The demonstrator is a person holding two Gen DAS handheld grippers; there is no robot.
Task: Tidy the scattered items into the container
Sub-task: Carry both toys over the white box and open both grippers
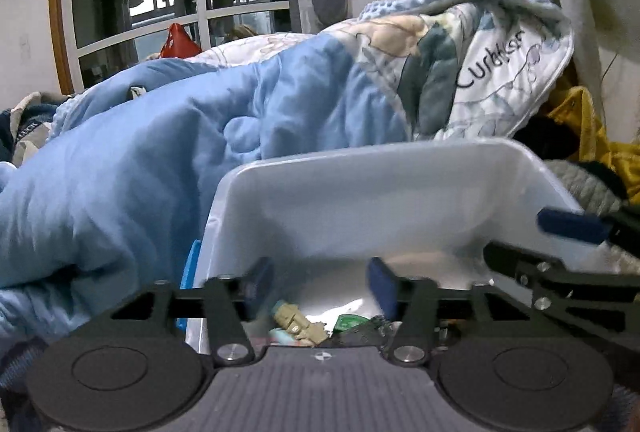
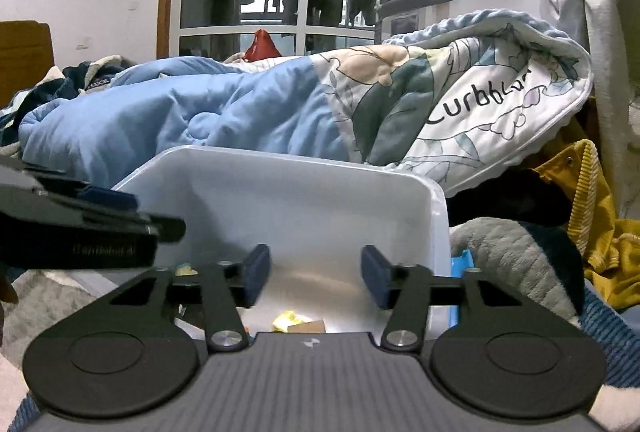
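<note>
A white plastic container (image 1: 380,199) sits on the bed in front of both grippers. My left gripper (image 1: 320,284) hangs open over the container's near left part, with nothing between its blue pads. Below it in the container lie a tan toy figure (image 1: 298,326) and a green piece (image 1: 348,322). My right gripper (image 2: 315,272) is open over the container (image 2: 300,199) too, its jaws empty. Under it lie a yellow item (image 2: 290,320) and a brown piece (image 2: 312,326). Each gripper shows at the edge of the other's view.
A light blue quilt (image 1: 160,151) and a patterned blanket (image 2: 460,103) are heaped behind the container. A yellow garment (image 2: 592,224) and grey plush fabric (image 2: 512,256) lie to its right. A blue plastic part (image 1: 190,272) clings to the container's side. A window fills the back wall.
</note>
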